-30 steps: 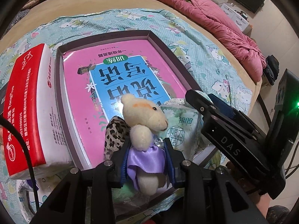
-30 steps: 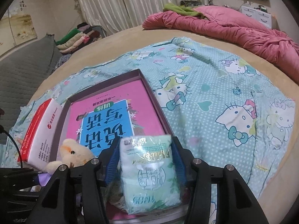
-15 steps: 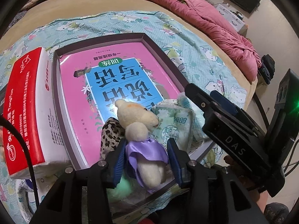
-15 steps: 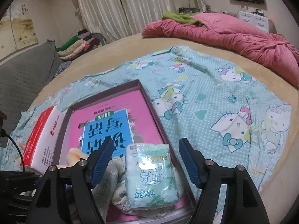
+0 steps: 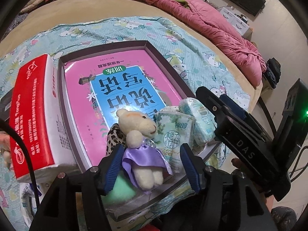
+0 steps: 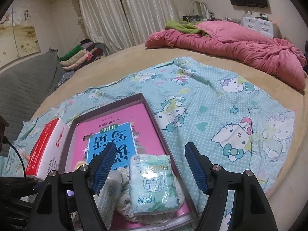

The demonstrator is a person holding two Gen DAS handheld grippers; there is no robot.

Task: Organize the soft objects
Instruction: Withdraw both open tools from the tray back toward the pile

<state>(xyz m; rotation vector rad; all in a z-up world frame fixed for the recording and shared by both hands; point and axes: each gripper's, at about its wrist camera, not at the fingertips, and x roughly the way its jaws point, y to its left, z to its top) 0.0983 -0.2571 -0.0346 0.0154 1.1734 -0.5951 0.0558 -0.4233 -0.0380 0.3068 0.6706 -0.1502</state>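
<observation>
At the far left a red-and-white tissue box [image 5: 34, 115] lies on the patterned teal sheet [image 5: 134, 28] that covers the bed, just beside the left wall of a shallow dark tray [image 5: 165, 61]. A pink and blue book [image 5: 119, 88] lies flat inside the tray and fills most of its floor. At the tray's near end the soft things are gathered: a leopard-print cloth [image 5: 113, 136] is tucked behind a small cream teddy bear [image 5: 140, 134] in a purple satin dress, and the bear rests against a pale green tissue pack [image 5: 173, 134], with a second pack [image 5: 202, 123] just to its right. The left claw [image 5: 152, 167] has its blue pads on either side of the bear's dress; its jaws are opening, and both pads stand clear of the toy. A light green soft thing [image 5: 121, 188] shows under the left pad, too hidden to tell what it is. To the right, the right claw [image 6: 148, 167] hovers with its jaws spread wide, gripping nothing; in its own view the tissue pack [image 6: 154, 182] lies in the tray below the gap, apart from both pads. A pink quilt [image 6: 240, 46] is bunched along the bed's far right side.
</observation>
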